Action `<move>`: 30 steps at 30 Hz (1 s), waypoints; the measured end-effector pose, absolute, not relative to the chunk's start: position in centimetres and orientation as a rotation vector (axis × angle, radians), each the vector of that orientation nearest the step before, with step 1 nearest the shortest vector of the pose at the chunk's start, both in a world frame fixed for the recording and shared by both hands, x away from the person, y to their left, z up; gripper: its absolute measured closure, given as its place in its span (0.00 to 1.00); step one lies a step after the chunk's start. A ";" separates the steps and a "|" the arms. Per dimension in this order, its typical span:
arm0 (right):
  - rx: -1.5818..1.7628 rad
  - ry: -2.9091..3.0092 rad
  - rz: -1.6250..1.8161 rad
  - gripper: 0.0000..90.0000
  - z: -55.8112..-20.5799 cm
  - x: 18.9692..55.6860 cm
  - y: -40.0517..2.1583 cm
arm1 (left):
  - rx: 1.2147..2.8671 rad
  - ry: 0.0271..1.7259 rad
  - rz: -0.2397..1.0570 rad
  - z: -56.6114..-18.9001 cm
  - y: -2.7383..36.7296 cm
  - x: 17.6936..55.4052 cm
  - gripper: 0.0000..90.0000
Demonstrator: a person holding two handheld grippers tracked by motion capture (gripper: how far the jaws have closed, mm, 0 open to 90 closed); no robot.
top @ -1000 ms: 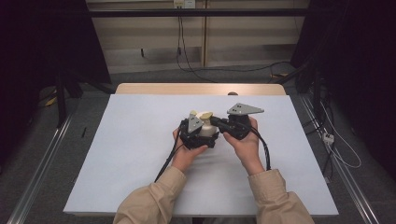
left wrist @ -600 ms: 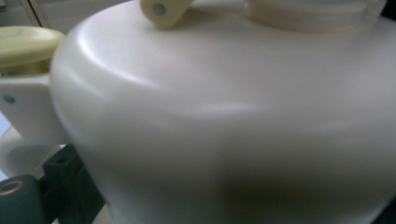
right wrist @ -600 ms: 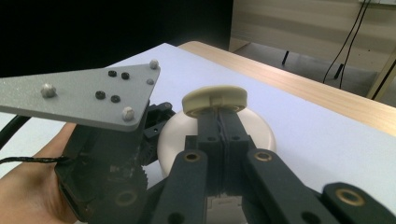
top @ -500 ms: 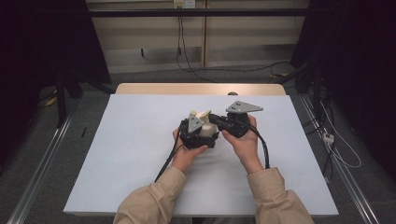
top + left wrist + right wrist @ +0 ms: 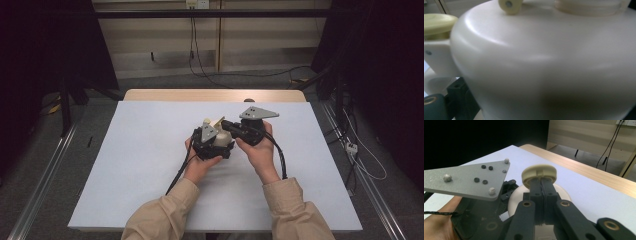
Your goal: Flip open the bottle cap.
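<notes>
A wooden table (image 5: pixel 150 95) carries a white sheet (image 5: pixel 145 165) that covers nearly all its top, leaving a bare wood strip along the table's far edge beyond the sheet.

Beige long sleeves (image 5: pixel 165 215). Black grippers: left gripper (image 5: pixel 212 141), right gripper (image 5: pixel 239 129), each topped by a grey triangular plate (image 5: pixel 471 178) with screws; black cables (image 5: pixel 179 170) trailing behind.
</notes>
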State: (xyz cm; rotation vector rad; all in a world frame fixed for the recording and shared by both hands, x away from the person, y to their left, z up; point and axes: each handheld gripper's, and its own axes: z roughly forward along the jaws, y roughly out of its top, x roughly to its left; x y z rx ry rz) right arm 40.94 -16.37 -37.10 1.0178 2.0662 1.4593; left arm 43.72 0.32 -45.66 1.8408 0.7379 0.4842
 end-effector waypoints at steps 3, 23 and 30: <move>1.026 2.061 1.469 0.99 -37.2 41.1 -16.4 | 1.843 0.737 0.484 -45.7 0.3 43.7 0.05; 1.021 2.074 1.466 0.96 -37.3 42.3 -15.4 | 1.838 0.739 0.485 -45.7 0.3 43.7 0.05; 1.016 2.073 1.469 0.91 -37.4 42.6 -14.9 | 1.841 0.736 0.481 -45.7 0.4 43.7 0.05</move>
